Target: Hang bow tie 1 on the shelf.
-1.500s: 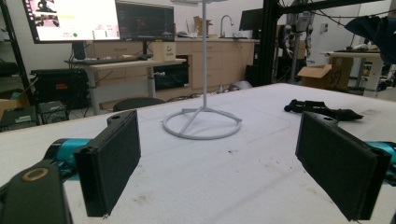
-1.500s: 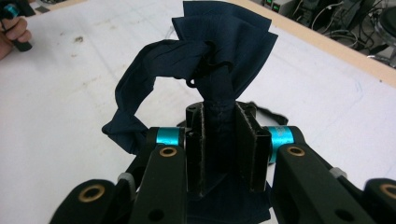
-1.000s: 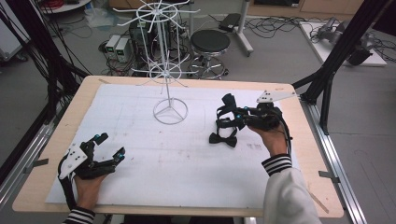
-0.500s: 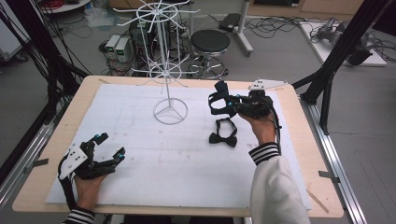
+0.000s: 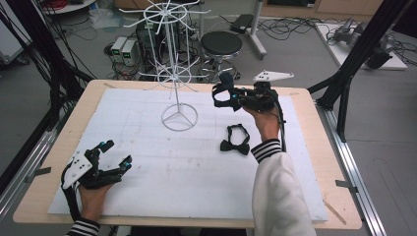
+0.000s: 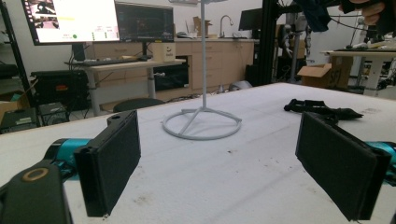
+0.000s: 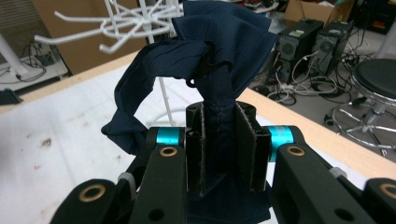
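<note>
- White padding covers the wooden table (image 5: pixel 305 105), and cables, a stool and equipment boxes are seen on the floor beyond its far edge.
- A white wire rack (image 5: pixel 173 73) with radiating hooks is stood upright at about 11 o'clock on the pad, presumably so that ties can be hung from it.
- A navy bow tie (image 7: pixel 219 56) is clamped in the right gripper (image 5: pixel 231 94) and raised at about 1 o'clock, just right of the rack; it is held by its middle so that the strap loop stands free above the jaws, which would suit slipping it over a hook.
- The right gripper's pads (image 7: pixel 250 144) are pressed together on the cloth, with only the fabric between them.
- A second bow tie, black (image 5: pixel 236 140), is left lying flat on the pad toward 3 o'clock, near the right sleeve; whether its strap is fastened cannot be told from the high view.
- The left gripper (image 5: pixel 110 158) is rested at 7 o'clock, jaws spread wide, with nothing held or touched.
</note>
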Demonstrator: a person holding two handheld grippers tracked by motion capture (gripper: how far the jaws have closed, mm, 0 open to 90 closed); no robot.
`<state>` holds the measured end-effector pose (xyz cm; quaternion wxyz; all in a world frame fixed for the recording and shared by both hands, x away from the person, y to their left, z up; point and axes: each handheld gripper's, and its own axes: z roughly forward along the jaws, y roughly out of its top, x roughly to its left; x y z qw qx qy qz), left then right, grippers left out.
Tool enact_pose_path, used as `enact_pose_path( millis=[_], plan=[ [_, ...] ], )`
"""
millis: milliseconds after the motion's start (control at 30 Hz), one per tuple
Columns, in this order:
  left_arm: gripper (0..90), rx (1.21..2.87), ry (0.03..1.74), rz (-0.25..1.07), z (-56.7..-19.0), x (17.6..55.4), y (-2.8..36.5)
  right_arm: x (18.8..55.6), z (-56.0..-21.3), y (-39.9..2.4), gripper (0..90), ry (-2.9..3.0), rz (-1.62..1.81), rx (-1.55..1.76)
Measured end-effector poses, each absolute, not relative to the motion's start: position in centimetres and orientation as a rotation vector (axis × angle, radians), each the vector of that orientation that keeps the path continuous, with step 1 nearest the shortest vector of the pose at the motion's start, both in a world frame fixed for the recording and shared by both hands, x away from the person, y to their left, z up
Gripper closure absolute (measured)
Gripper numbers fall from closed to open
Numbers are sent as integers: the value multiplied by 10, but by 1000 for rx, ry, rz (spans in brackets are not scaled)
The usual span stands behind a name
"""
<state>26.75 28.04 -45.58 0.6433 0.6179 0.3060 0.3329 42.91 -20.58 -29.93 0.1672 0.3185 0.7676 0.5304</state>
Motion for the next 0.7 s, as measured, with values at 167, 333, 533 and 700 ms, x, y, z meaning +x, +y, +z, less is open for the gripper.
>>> enact_pose_path(
  millis=[167, 333, 533, 700],
  plan=[
    [143, 1404, 698, 758, -456, 267, 280, 436, -295, -196, 751, 2192, 1497, 902],
    [144, 1404, 700, 759, -456, 267, 281, 441, -292, -188, 751, 2186, 1487, 893],
    [144, 1405, 701, 756, -456, 267, 281, 446, -290, -182, 751, 2175, 1495, 905],
    [144, 1407, 702, 758, -456, 268, 281, 453, -292, -178, 751, 2172, 1491, 914]
  ],
)
